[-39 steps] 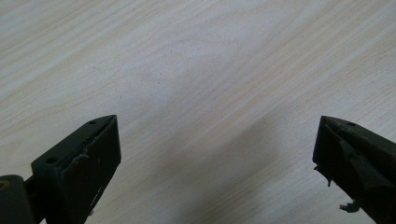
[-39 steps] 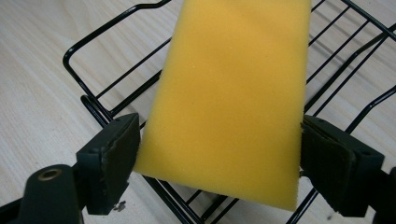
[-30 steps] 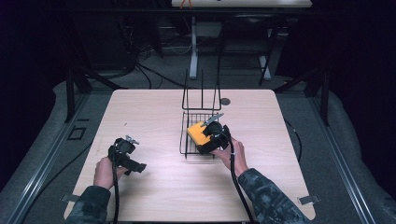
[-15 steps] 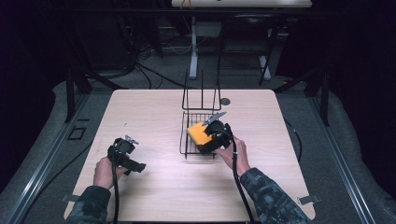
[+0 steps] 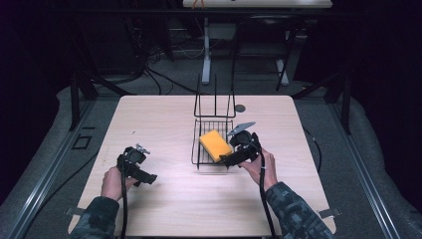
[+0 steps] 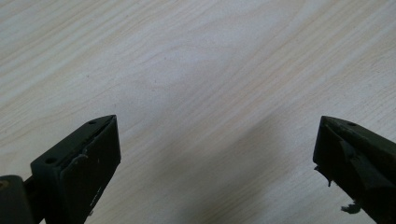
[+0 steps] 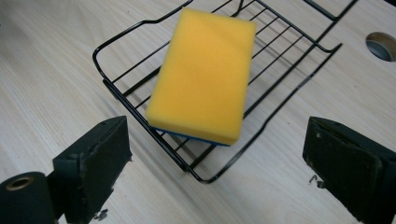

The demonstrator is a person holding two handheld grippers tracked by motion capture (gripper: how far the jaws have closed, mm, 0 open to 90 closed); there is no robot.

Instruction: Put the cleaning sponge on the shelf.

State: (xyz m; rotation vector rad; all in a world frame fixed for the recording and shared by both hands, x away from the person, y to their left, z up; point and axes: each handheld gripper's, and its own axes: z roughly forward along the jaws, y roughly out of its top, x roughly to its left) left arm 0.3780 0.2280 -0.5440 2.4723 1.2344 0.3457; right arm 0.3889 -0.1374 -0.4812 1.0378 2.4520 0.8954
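High view: pale wooden table [image 5: 164,124], black wire rack [image 5: 213,145] near the middle with its tall back frame standing upright at the far end. Yellow sponge [image 5: 215,145] lying flat in the rack's tray, turned at an angle to the wires. Right gripper [image 5: 228,160] held in the right hand [image 5: 259,167] just off the tray's near right corner, tips pointing toward the rack's front rim. Grey plate on top of it, tilted up. Left gripper [image 5: 150,178] held in the left hand [image 5: 113,182] well apart from the rack, over bare table at the near left. Small round hole [image 5: 240,108] in the tabletop just right of the rack's back frame.

Left gripper view: both jaws spread wide, nothing between them, bare wood grain below. Pads scuffed.

Right gripper view: jaws standing wide apart, having just been opening, pads touching nothing. Sponge [image 7: 203,74] ahead and clear of the tips, resting on the rack [image 7: 126,91] wires, one corner overhanging the tray's front rim. Thin blue layer visible along the sponge's underside at the near edge. Rack's front corner in line with the gap between the jaws, but farther out. Round hole [image 7: 382,45] at the upper right.
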